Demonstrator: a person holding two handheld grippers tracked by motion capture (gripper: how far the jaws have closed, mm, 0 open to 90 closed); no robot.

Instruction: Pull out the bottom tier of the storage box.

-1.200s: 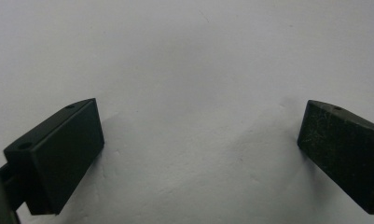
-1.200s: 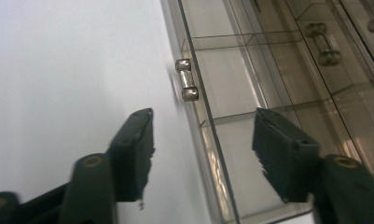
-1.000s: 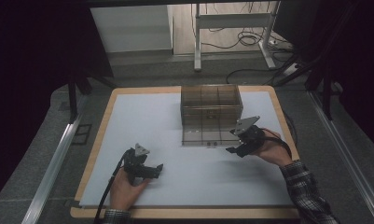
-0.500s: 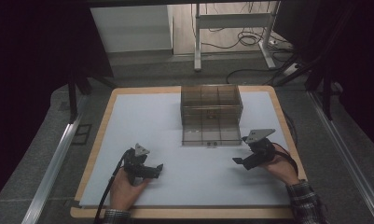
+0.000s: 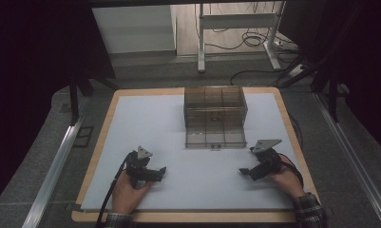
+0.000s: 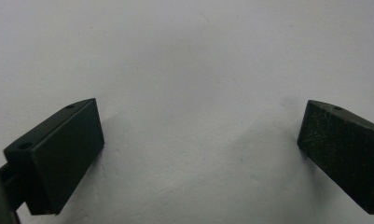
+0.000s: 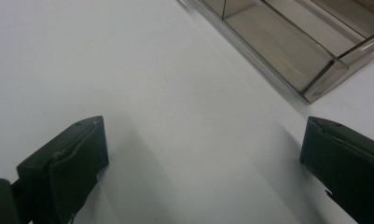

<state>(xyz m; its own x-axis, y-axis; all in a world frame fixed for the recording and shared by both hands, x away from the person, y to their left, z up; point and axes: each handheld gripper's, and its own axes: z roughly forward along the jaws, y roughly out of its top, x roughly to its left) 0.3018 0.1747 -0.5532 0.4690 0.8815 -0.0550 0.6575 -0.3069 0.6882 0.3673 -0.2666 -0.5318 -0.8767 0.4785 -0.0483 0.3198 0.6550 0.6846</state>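
The right gripper (image 5: 245,172), withdrawn from the drawer organizer (image 5: 215,116) at the mat's far middle, is lowered with jaws just opened wide, empty; the left gripper (image 5: 162,172) likewise gapes empty, suggesting the drawer work is finished.

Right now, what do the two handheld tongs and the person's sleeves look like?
Both tongs are black. The left tongs carry a grey three-cornered plate on top and trail a dark cable toward the table's near edge. The right tongs bear a similar grey plate. Up close, each has two blocky black pads, those on the right chipped at the edges. The right sleeve is plaid.
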